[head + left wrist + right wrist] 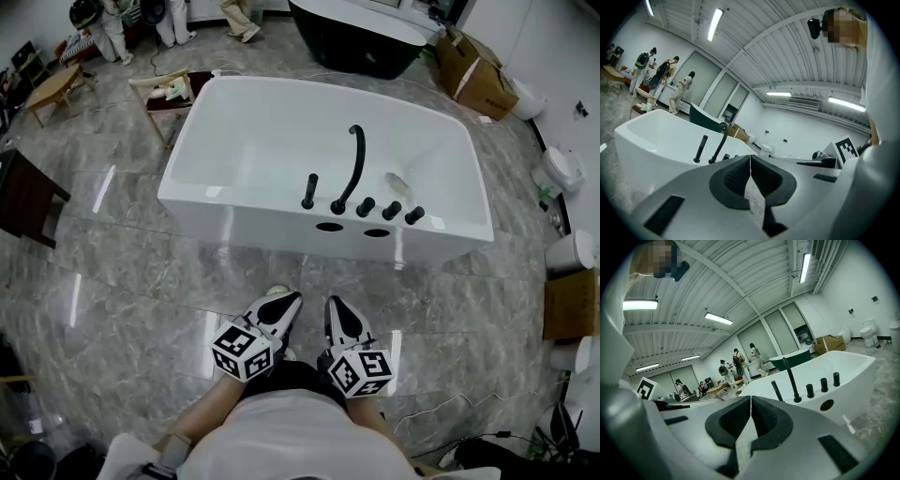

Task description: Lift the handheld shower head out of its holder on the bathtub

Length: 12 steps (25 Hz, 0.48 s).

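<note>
Held close to the person's body, the left gripper (284,302) and right gripper (336,307) have jaws pressed together on nothing, likely because nothing is within reach. The handheld shower head (309,190) stands upright in its holder on the bathtub's (225,208) near rim, left of the spout (355,164) and well apart from both.

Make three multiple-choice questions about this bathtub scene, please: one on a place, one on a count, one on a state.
1. In the head view, the handheld shower head stands where from the curved spout? A left; B right; C behind.
2. How many black knobs stand right of the spout? A two; B three; C five.
3. The left gripper and right gripper are: A both shut, empty; B both open; C holding the shower head.
Answers: 1 A, it rises left of the spout; 2 B, three in a row; 3 A, pads meet, nothing between.
</note>
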Motion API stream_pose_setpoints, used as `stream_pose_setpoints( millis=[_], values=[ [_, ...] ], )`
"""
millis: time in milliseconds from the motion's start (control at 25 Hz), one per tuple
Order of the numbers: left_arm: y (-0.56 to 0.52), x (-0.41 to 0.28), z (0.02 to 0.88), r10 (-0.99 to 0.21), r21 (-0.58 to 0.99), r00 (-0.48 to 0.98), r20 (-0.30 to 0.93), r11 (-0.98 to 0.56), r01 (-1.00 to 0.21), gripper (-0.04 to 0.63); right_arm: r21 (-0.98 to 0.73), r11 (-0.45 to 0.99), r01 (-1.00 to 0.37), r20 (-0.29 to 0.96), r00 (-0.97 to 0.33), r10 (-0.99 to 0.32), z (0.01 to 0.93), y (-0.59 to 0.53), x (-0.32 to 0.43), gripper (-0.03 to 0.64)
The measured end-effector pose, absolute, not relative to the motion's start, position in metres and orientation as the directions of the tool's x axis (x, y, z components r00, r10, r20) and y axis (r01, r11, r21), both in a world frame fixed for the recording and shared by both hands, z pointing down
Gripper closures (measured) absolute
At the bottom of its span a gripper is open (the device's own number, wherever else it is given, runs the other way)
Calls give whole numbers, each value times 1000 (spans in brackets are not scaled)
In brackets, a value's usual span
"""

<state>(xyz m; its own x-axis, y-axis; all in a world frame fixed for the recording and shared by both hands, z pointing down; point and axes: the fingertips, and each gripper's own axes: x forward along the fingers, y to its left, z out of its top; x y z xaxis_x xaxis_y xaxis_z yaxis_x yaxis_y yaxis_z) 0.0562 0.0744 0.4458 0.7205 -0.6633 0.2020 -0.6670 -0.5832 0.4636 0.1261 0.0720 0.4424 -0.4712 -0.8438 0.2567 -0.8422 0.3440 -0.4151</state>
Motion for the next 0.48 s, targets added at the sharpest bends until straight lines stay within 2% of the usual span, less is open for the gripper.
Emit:
stream_pose_setpoints(
  millis=[480],
  values=[
    [-26,43,431,-658,462,729,191,-595,-658,583,-406,335,-850,258,-458,-850,431,-23,114,600]
  ],
)
